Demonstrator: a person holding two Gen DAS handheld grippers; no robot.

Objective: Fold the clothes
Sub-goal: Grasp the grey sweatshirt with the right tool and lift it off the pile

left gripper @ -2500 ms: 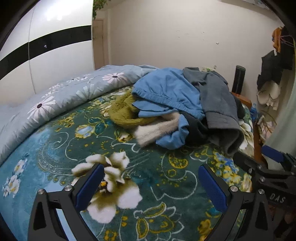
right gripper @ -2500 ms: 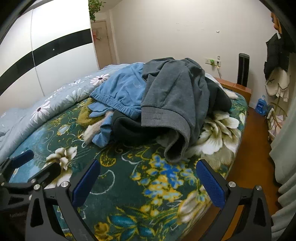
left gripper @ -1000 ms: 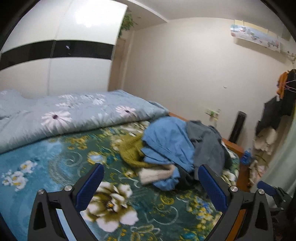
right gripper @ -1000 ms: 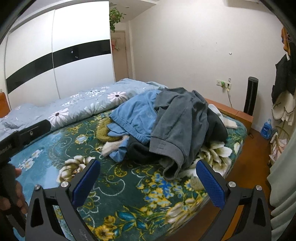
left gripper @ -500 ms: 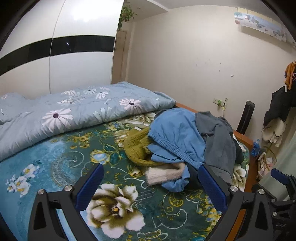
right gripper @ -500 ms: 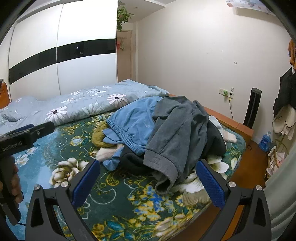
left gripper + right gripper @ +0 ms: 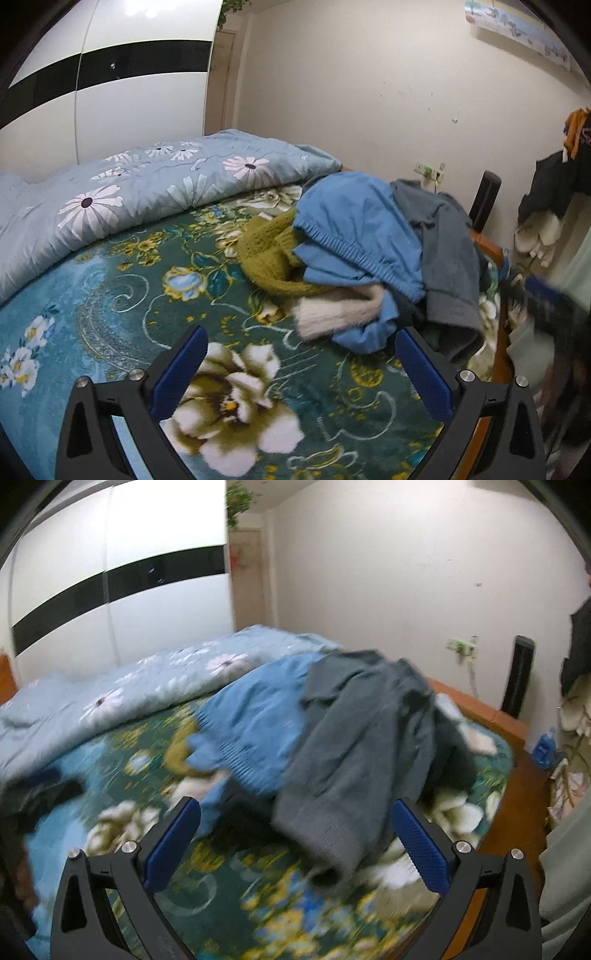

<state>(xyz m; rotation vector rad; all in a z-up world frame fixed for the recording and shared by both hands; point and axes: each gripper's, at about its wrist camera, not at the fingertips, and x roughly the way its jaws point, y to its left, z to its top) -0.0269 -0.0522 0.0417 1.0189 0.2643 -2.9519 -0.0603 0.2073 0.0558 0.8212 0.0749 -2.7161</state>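
Both grippers, left and right, are hanging wide open and empty as I'm eyeing the soft, floppy clothes pile heaped on the bed, the grey top's ribbed hem looking the easiest hold.

You face a white wardrobe with a black band, a daisy-print quilt, and a floral bed.

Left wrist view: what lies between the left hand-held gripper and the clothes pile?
Only bare floral blanket separates the open left hand-held gripper from the clothes pile; left wrist view shows it.
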